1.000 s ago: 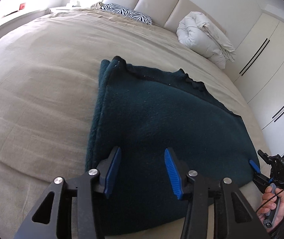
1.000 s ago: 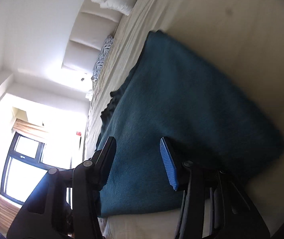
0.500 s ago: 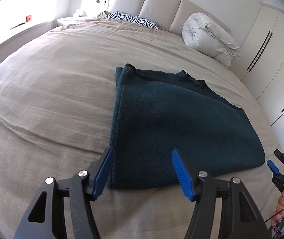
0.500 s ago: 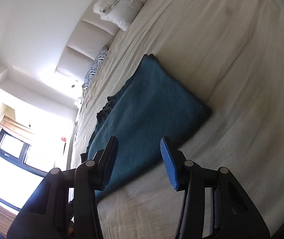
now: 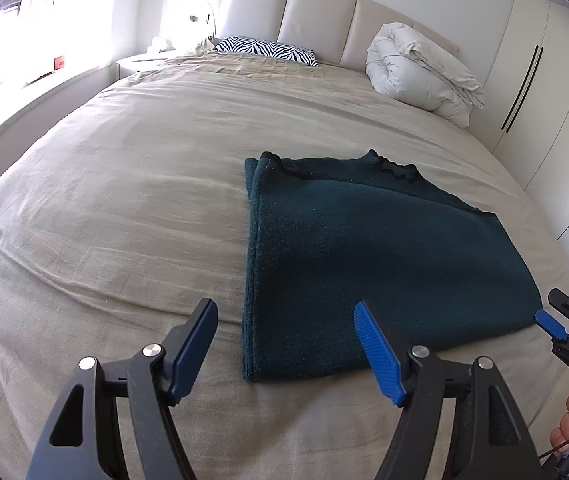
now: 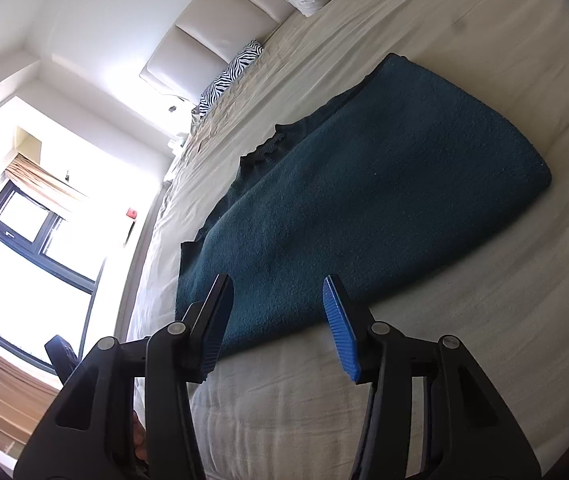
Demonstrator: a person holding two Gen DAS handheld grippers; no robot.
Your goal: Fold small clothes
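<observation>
Our left gripper (image 5: pixel 286 346), jaws opening and empty, hangs over the folded teal sweater's (image 5: pixel 364 264) near-left corner; its long axis runs across us. Our right gripper (image 6: pixel 274 322), unclenched and empty, sits off the near edge.

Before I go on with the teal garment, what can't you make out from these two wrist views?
- Layers under the folded teal garment: covered by its top layer, both views.
- Sleeves: none visible, presumably tucked inside.
- Right gripper in the left wrist view: cut off by the frame edge.
- Window side: washed out by glare.
- Small red item on the sill: too small.
</observation>
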